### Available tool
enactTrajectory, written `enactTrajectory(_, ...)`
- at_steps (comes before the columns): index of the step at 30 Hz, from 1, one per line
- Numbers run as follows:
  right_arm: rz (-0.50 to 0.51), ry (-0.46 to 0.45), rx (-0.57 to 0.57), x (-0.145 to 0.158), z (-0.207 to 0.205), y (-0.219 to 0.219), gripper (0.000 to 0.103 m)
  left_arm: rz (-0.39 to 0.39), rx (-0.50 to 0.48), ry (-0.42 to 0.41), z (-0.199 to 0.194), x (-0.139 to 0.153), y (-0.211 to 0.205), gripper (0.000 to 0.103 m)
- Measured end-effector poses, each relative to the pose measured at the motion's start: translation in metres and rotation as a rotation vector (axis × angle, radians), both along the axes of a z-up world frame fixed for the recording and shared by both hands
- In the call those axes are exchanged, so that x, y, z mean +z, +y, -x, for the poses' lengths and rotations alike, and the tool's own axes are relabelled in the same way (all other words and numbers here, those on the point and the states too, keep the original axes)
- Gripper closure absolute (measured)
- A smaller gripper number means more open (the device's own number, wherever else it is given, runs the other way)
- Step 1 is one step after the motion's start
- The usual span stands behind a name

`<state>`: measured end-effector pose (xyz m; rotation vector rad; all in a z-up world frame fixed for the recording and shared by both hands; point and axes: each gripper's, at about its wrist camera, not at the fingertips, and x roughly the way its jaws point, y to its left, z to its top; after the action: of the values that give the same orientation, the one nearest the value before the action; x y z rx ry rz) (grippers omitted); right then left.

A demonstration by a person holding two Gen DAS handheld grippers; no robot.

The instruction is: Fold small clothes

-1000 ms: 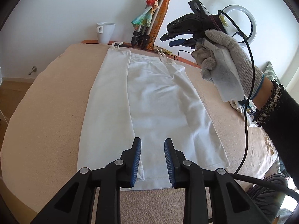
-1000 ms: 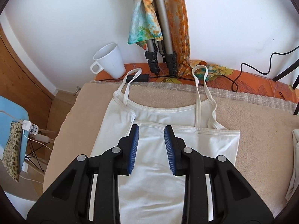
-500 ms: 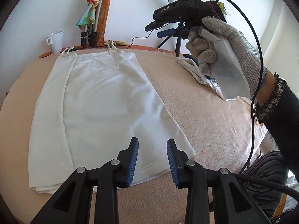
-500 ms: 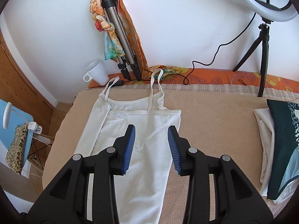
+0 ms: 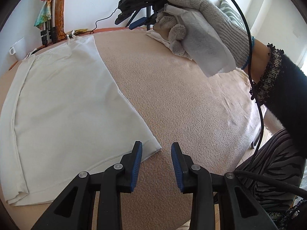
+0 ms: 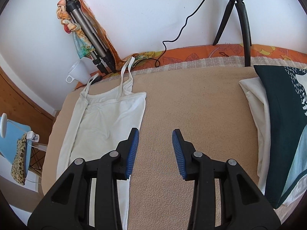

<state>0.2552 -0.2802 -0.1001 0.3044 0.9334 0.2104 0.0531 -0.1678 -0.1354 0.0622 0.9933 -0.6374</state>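
Observation:
A white strappy top (image 5: pixel 63 103) lies flat on the beige blanket (image 5: pixel 182 99), its left side folded in, straps toward the wall. It also shows in the right wrist view (image 6: pixel 107 118). My left gripper (image 5: pixel 156 164) is open and empty, just above the top's near right hem corner. My right gripper (image 6: pixel 155 151) is open and empty, over bare blanket just right of the top's right edge. In the left wrist view the right gripper (image 5: pixel 134 17) is held high by a gloved hand (image 5: pixel 199 32).
Folded clothes, white and dark green (image 6: pixel 278 126), are stacked at the right. A white mug (image 6: pixel 78 73), a folded tripod with scarves (image 6: pixel 86 36) and a black light stand (image 6: pixel 239 23) stand along the wall. A cable (image 5: pixel 255 88) hangs by the gloved arm.
Both grippers have swung right, from over the top's middle to its right edge. The right gripper's jaws have spread wider. The top has not moved.

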Motion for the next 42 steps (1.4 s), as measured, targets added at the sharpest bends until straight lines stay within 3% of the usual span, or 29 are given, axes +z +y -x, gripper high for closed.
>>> enactTrajectory(5,-0.04,0.028,0.002,-0.013,-0.013,-0.005,0.065,-0.094,-0.001,-0.079,0.003,-0.005,-0.011,0.074)
enactTrajectory(7,-0.052,0.037,0.012,-0.017,-0.019,-0.001,0.065,-0.109,0.008,-0.089,0.001,-0.006,-0.012,0.083)
enactTrajectory(10,-0.078,0.053,0.027,-0.026,-0.029,0.005,0.065,-0.072,0.032,-0.073,-0.004,-0.006,-0.003,0.096)
enactTrajectory(18,-0.133,0.104,0.025,-0.055,-0.062,0.022,0.065,0.02,0.081,-0.054,-0.008,0.005,0.018,0.098)
enactTrajectory(27,-0.146,0.125,0.014,-0.062,-0.09,0.041,0.065,0.082,0.121,-0.039,-0.006,0.015,0.035,0.098)
enactTrajectory(29,-0.134,0.127,0.016,-0.062,-0.093,0.046,0.087,0.092,0.132,-0.037,-0.006,0.016,0.041,0.098)
enactTrajectory(31,-0.143,0.141,0.015,-0.061,-0.097,0.049,0.095,0.106,0.145,-0.031,-0.007,0.017,0.047,0.098)
enactTrajectory(42,-0.082,0.105,0.014,-0.017,-0.093,0.076,0.099,0.173,0.227,-0.033,0.001,0.025,0.091,0.098)
